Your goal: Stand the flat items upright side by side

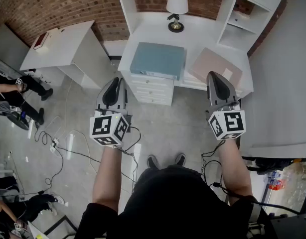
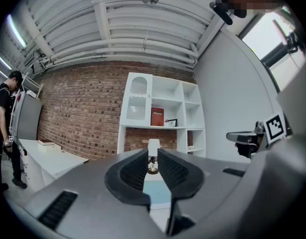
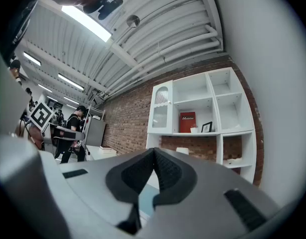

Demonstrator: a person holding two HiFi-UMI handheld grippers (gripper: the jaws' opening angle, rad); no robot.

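While both flat items are lying on their broad faces on the white desk [image 1: 148, 31], neither is being stood up yet; the task is judged to be at its very start.

The teal flat item [image 1: 158, 59] is lying on the person's side of the lamp [image 1: 176, 9], slightly to the lamp's left, with its long axis running along the desk's front edge. The pink flat item [image 1: 215, 66] is lying on the person's side of the lamp and to its right, turned at a slant, with a narrow strip of desk showing between it and the teal one.

The left hand-held gripper [image 1: 114, 82] is being held over the floor, further from the lamp than the teal flat item. Its jaws are drawn almost together with only a thin slit left, and nothing is being pinched. In the left gripper view [image 2: 153, 156] the lamp and the teal surface are being framed in that slit, so the teal item is judged to lie straight ahead of this gripper.

The right hand-held gripper [image 1: 216, 78] is being held with its jaws pressed fully together [image 3: 154, 156] and empty. Its tip is being pointed at the near corner of the pink flat item, to which it is the nearer gripper.
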